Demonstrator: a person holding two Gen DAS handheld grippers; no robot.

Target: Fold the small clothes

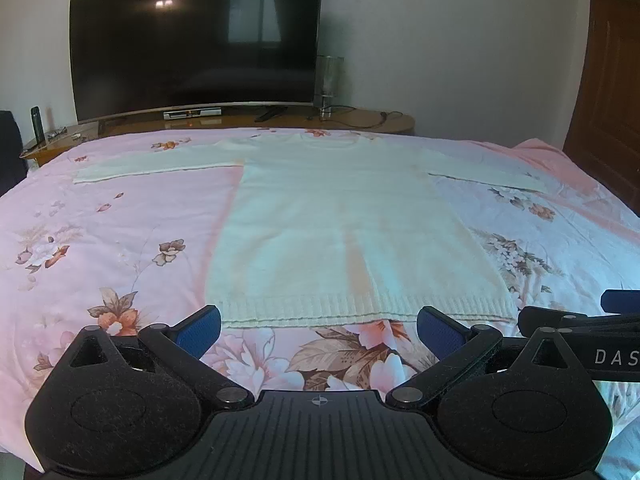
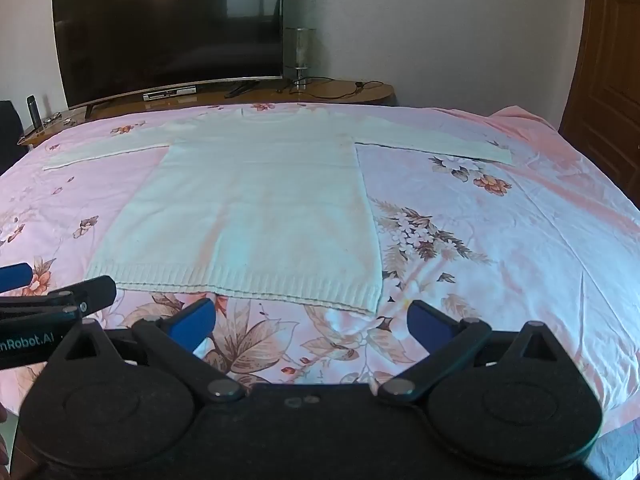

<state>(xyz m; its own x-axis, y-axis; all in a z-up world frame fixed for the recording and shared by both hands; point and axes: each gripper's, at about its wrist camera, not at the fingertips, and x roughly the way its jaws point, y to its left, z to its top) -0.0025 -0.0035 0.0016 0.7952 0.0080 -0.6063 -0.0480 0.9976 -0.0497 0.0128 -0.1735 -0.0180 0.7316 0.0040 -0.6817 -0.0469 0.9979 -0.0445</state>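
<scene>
A white knitted sweater [image 1: 340,224] lies flat on the pink floral bedspread [image 1: 100,232], hem toward me, both sleeves spread sideways. It also shows in the right wrist view [image 2: 256,208]. My left gripper [image 1: 318,330] is open and empty, hovering just in front of the ribbed hem. My right gripper [image 2: 308,322] is open and empty, just in front of the hem's right corner. The right gripper also shows at the right edge of the left wrist view [image 1: 580,316]. The left gripper shows at the left edge of the right wrist view [image 2: 52,284].
A large black TV [image 1: 196,36] stands on a wooden cabinet [image 1: 360,120] beyond the bed's far edge, with a glass lamp [image 1: 330,80] and cables. A brown door [image 1: 608,100] is at the right. The bedspread [image 2: 500,240] stretches wide on both sides of the sweater.
</scene>
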